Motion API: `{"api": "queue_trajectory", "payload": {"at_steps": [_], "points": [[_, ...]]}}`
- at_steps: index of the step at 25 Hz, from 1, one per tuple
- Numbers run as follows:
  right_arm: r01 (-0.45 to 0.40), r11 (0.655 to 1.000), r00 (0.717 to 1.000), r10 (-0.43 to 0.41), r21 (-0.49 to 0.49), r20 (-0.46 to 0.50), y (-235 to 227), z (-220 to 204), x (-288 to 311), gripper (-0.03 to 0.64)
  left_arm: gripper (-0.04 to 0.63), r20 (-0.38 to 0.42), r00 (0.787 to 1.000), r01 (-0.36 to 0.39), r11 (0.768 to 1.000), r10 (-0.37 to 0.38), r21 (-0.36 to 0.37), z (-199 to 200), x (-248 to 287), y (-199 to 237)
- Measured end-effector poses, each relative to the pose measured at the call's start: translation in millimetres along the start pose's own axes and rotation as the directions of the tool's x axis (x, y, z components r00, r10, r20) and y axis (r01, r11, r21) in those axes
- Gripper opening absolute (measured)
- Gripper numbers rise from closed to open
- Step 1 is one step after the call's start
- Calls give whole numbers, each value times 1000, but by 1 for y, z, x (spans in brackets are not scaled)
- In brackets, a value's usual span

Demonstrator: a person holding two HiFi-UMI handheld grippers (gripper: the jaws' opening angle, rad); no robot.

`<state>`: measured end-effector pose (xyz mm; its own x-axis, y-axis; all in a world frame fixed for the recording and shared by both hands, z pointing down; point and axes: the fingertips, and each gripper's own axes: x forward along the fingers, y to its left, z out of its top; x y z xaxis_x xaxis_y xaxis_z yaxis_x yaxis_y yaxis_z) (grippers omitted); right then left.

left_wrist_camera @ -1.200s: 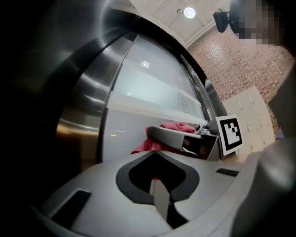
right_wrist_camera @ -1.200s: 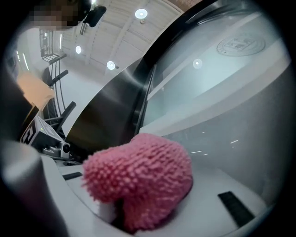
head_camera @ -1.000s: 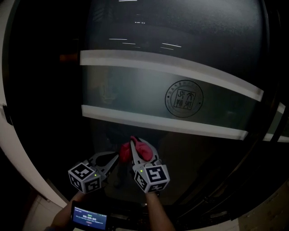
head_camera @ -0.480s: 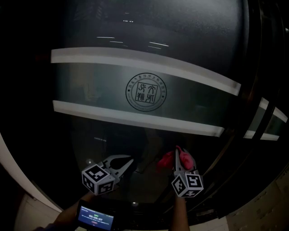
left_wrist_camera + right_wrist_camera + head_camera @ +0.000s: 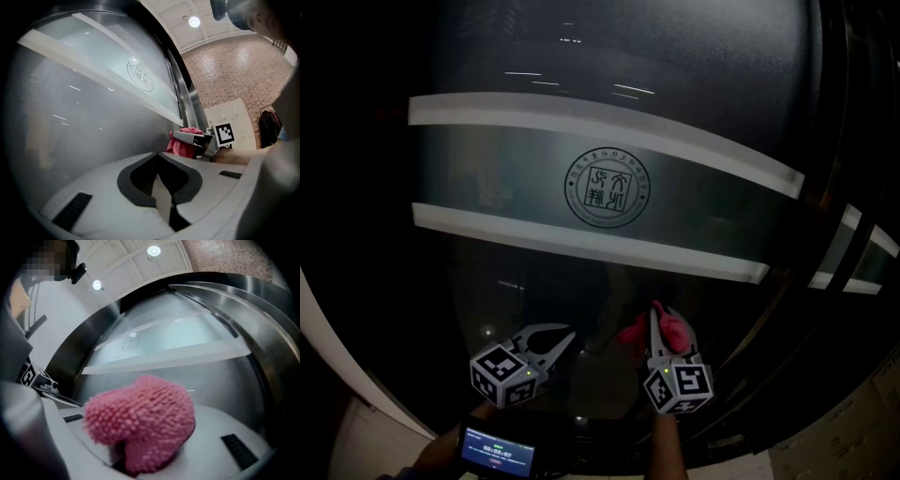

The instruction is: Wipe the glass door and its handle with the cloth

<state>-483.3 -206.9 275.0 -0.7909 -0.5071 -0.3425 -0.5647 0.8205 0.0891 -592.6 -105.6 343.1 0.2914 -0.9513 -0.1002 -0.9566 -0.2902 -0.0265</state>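
A dark glass door (image 5: 609, 141) with two white bands and a round seal (image 5: 607, 190) fills the head view. My right gripper (image 5: 660, 323) is shut on a pink nubby cloth (image 5: 673, 326), which is pressed against the glass low and right of centre. That cloth (image 5: 140, 423) bulges out of the jaws in the right gripper view, with the glass (image 5: 164, 343) just beyond it. My left gripper (image 5: 555, 339) hangs shut and empty lower left, near the glass. From the left gripper view (image 5: 161, 187) the cloth (image 5: 183, 143) shows to the right. No handle is visible.
A metal door frame (image 5: 839, 234) runs down the right side of the glass. Beyond it in the left gripper view stand a brick wall (image 5: 229, 70) and pale lockers (image 5: 229, 115). A small lit screen (image 5: 497, 448) sits at the bottom edge.
The right gripper with the cloth swept right across the glass from beside the left gripper, then shifted slightly back left. My view panned right. The left gripper stayed about where it was.
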Motion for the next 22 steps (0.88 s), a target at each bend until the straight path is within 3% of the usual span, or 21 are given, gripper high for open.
{"api": "queue_trajectory", "payload": {"at_steps": [4,7,10,13,16,22], "points": [[-184,982,982,183,31,39,109,-9,38,44,15,-10,998,-69,997,69,17,0,-44,35],[-328,943,944,325,51,50,199,-29,67,46,15,-33,988,-147,989,148,10,-4,-90,74],[-410,910,912,409,69,25,278,-56,91,46,15,-55,970,-233,971,236,53,-8,-141,114],[-448,887,893,449,112,19,338,-77,113,46,15,-57,952,-296,952,301,77,-8,-184,146],[-470,873,881,472,129,13,377,-90,127,46,15,-63,947,-313,948,316,47,-12,-211,167],[-432,892,900,437,134,-4,383,-103,130,46,15,-95,958,-265,963,269,56,-21,-214,170]]}}
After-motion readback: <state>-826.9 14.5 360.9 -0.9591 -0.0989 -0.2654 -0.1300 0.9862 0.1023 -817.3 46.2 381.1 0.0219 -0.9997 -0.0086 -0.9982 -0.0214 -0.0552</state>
